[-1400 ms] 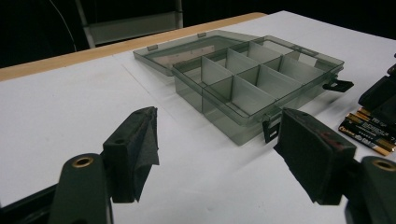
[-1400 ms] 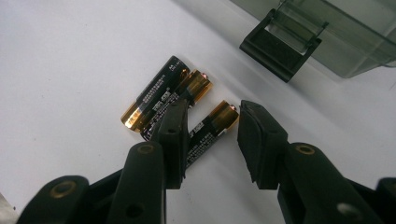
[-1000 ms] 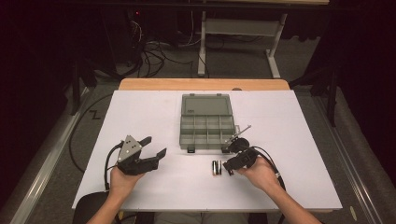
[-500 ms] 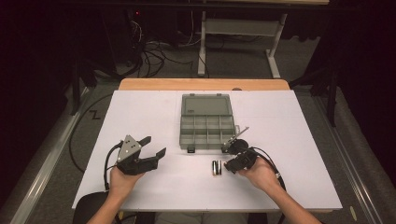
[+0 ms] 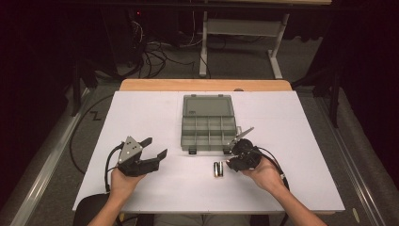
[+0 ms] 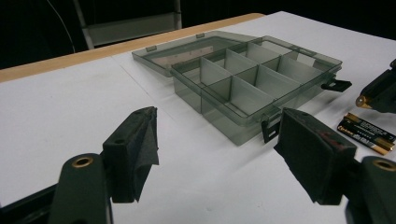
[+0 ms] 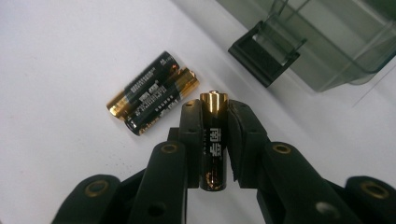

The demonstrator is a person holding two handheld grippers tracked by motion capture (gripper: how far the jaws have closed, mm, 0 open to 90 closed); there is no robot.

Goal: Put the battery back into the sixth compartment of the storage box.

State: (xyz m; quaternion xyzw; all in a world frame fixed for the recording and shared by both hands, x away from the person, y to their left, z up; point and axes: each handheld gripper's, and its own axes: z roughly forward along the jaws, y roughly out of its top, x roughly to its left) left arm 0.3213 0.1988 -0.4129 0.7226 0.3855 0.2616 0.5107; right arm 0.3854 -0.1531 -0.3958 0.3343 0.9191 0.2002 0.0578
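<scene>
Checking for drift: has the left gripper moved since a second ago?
No. In the high view the left gripper sits at the same spot left of the organizer box as in both earlier frames, jaws open with nothing between them.

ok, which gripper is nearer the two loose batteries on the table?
Right. The right gripper, shut on a third battery, sits just right of the loose batteries. The left gripper, open, sits well off to their left, with bare table between.
</scene>
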